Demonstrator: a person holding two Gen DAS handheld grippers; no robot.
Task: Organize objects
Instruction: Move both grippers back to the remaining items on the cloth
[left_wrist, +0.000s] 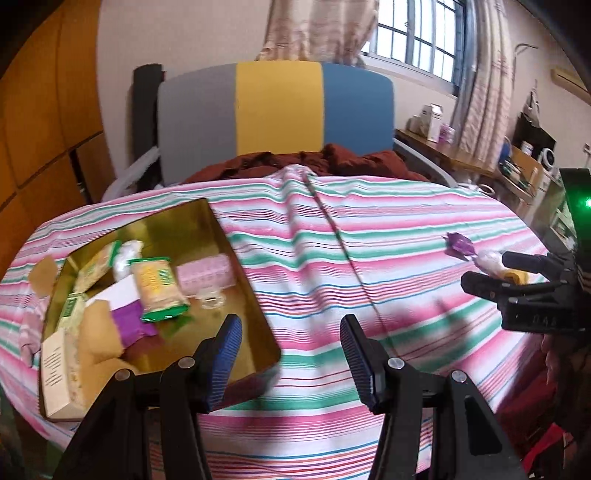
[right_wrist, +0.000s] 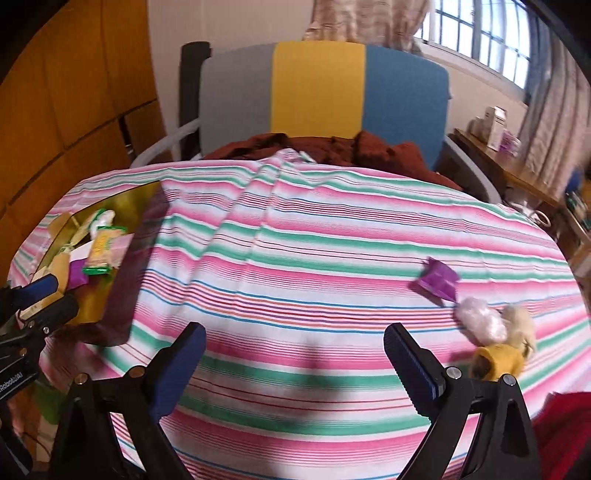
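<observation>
Near right edge of tabletop (right_wrist: 295, 258) we hover right gripper (right_wrist: 295, 369), jaws wide, empty; left gripper (left_wrist: 291, 354) likewise. Risk: soft pink pouch (right_wrist: 480, 319) slips, cloth snags.

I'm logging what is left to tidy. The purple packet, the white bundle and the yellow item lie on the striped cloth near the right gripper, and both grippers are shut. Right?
Not quite: both grippers are open and empty. The left gripper and the right gripper show spread jaws in their own wrist views. The purple packet, white bundle and yellow item do lie on the striped cloth there.
</observation>
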